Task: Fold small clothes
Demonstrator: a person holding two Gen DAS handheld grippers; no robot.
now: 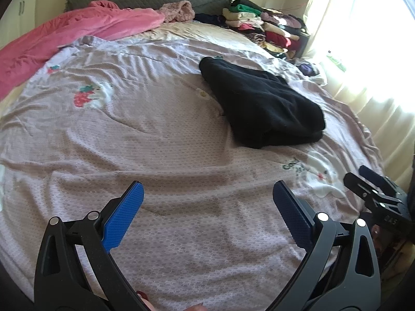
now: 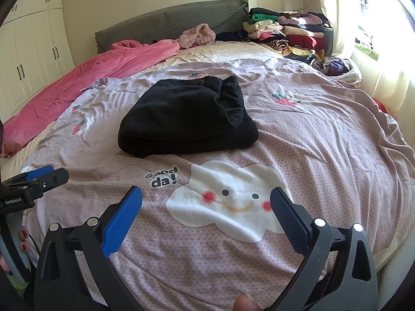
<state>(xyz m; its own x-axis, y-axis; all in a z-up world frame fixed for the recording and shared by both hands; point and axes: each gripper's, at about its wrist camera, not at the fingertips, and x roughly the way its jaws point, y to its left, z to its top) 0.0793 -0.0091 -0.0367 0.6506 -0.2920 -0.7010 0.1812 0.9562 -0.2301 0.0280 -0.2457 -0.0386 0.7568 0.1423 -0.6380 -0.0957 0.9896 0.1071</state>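
A black garment point(image 1: 262, 108) lies folded into a thick bundle on the lilac bedspread point(image 1: 155, 155), ahead and to the right in the left wrist view. In the right wrist view the black garment point(image 2: 186, 116) lies straight ahead, beyond the white cloud print point(image 2: 228, 202). My left gripper point(image 1: 207, 189) is open and empty, low over the bedspread, well short of the garment. My right gripper point(image 2: 206, 194) is open and empty, over the cloud print near the bed's front edge. Each gripper shows at the edge of the other's view, the right one point(image 1: 368, 181) and the left one point(image 2: 44, 176).
A pink blanket point(image 2: 90, 77) lies along the bed's left side. Stacks of folded clothes point(image 2: 285, 33) stand at the far right by the grey headboard point(image 2: 181, 18). A loose pile of clothes point(image 2: 337, 64) lies by the bright curtained window. White wardrobes point(image 2: 31, 46) stand at left.
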